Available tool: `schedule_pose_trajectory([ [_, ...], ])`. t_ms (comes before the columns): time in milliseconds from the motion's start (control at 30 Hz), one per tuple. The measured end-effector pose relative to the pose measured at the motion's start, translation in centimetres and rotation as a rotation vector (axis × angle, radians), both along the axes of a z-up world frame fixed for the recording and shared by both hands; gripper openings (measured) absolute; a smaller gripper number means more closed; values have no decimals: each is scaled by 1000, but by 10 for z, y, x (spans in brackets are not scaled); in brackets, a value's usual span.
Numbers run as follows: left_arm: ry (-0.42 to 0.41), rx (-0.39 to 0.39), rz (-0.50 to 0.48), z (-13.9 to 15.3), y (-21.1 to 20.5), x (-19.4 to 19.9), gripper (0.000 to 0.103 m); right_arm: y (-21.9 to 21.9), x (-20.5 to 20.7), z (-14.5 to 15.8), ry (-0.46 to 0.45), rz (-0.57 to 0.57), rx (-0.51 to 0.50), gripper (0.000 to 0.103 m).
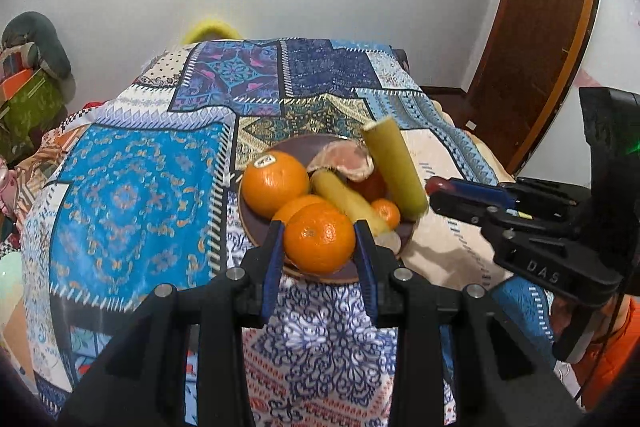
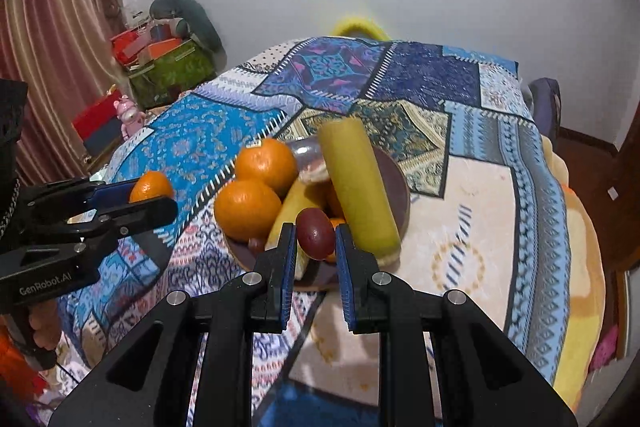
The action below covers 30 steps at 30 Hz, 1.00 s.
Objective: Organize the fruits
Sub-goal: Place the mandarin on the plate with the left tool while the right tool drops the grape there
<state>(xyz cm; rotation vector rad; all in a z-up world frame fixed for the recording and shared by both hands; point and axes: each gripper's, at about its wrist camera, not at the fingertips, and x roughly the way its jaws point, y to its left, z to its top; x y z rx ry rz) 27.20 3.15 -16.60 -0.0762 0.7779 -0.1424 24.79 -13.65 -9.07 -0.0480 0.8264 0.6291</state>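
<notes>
Fruits heaped on plate (image 1: 256,231); left gripper (image 1: 319,241) clamps an orange (image 1: 319,239), right gripper (image 2: 316,247) pinches a plum (image 2: 315,233), likely for sorting.

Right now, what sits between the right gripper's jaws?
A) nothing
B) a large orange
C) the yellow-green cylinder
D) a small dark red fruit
D: in the right wrist view the right gripper has its jaws closed in on either side of a small dark red fruit just above the plate; the orange is between the left gripper jaws instead.
</notes>
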Motion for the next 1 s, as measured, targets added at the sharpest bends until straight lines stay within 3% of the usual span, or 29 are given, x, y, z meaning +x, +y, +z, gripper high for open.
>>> schedule_pose_trajectory([
  [333, -5, -4, -14, -3, -4, 36, 34, 19, 15, -10, -4, 28, -19, 18],
  [567, 39, -34, -23, -17, -8, 63, 34, 23, 22, -21, 15, 35, -29, 18],
  [1000, 70, -16, -33, -36, -14, 81, 34, 27, 28, -34, 22, 45, -38, 18],
])
